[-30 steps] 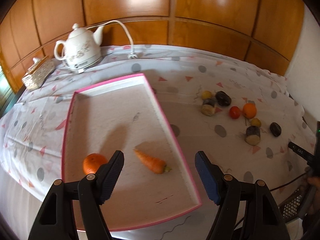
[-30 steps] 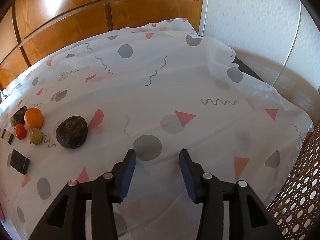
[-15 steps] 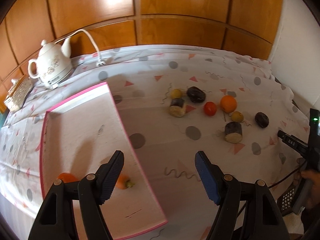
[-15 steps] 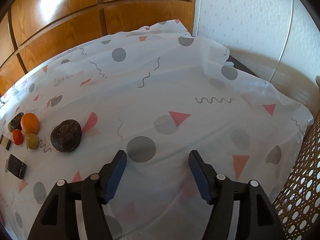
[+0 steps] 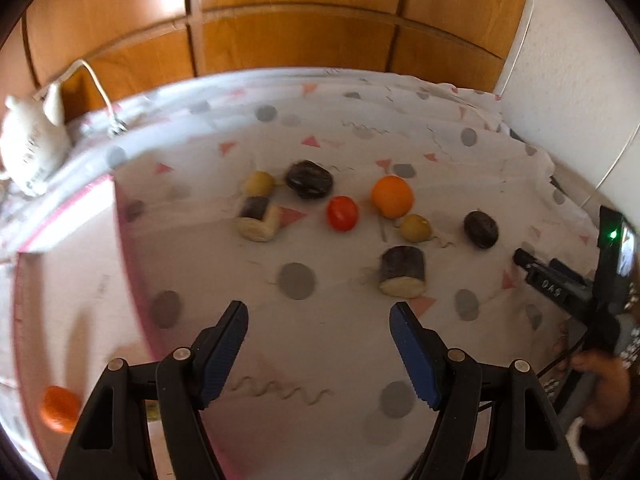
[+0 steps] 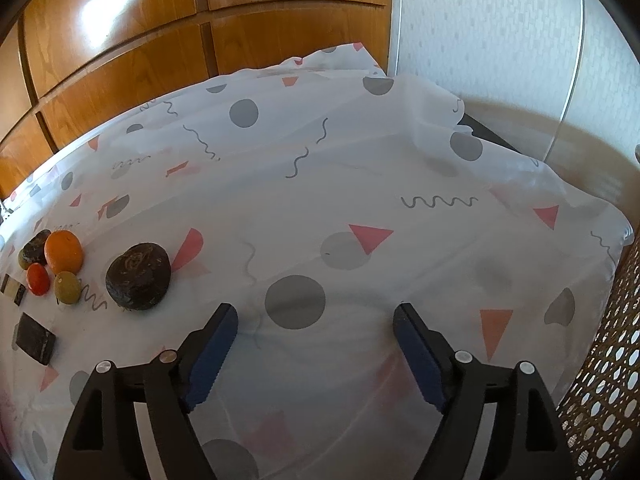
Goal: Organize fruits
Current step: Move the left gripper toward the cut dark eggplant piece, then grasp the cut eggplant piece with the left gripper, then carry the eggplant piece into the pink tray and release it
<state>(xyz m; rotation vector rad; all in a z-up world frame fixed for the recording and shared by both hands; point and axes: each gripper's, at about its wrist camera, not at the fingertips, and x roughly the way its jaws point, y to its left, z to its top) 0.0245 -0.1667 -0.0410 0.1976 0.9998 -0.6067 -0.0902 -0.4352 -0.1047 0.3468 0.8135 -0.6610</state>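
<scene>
In the left wrist view, loose fruits lie on the patterned cloth: an orange [image 5: 392, 196], a red tomato [image 5: 342, 213], two yellow-green fruits [image 5: 416, 228], two dark round fruits [image 5: 309, 179] and two cut dark-skinned pieces [image 5: 402, 276]. The pink-rimmed tray [image 5: 132, 240] at left holds an orange fruit [image 5: 60, 408]. My left gripper [image 5: 318, 354] is open and empty, above the cloth in front of the fruits. My right gripper [image 6: 316, 352] is open and empty; a dark round fruit [image 6: 138, 276], an orange [image 6: 64, 251] and a tomato [image 6: 38, 279] lie to its left.
A white teapot [image 5: 28, 148] with a cord stands at the back left. Wooden panels [image 5: 300, 20] back the table. The right gripper's body [image 5: 580, 280] shows at the right edge. A white wall [image 6: 500, 40] and a wicker surface [image 6: 600, 380] border the table's right side.
The left gripper has swung right, from over the tray to over the cloth facing the loose fruits. The right gripper's jaws have opened wider.
</scene>
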